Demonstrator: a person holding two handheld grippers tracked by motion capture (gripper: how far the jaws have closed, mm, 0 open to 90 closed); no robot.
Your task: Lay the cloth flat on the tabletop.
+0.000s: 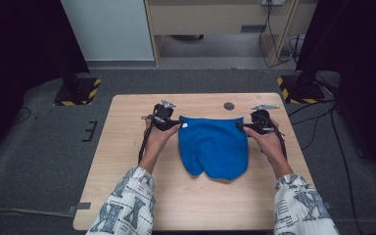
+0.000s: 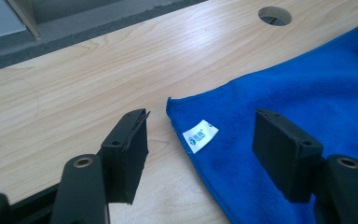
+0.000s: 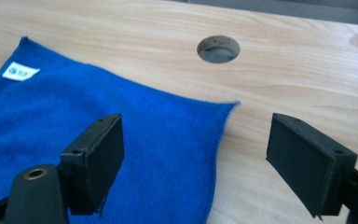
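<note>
a: where does the blue cloth (image 1: 214, 146) sit?

b: it lies flat near the middle of the wooden table (image 1: 127, 161), folded, with its straight edge toward twelve o'clock in the high view and a rounded, uneven edge toward six. a small white label (image 1: 185, 125) shows at the corner at about ten o'clock on the cloth

a: and the left gripper (image 1: 172, 122)?

b: it sits at the cloth's nine-to-ten o'clock corner. in the left gripper view the jaws stand apart, one over bare wood, the other over the blue cloth (image 2: 307, 107), and the corner with the label (image 2: 200, 135) lies between them. neither pad presses on the fabric, so it grips nothing

a: the right gripper (image 1: 242, 126)?

b: at the opposite corner, around two o'clock on the cloth. in the right gripper view its jaws are spread wide too, one above the cloth (image 3: 121, 140), the other above the table (image 3: 307, 70), with the cloth's pointed corner between them and loose

a: anything else on the table?

b: a round cable hole (image 1: 229, 105) at twelve o'clock from the cloth, just beyond its straight edge. it also shows in the left gripper view (image 2: 274, 15) and the right gripper view (image 3: 218, 48)

a: the person's hands?

b: the left hand (image 1: 157, 139) and the right hand (image 1: 268, 142) each hold a gripper, patterned sleeves coming in from six o'clock
</note>
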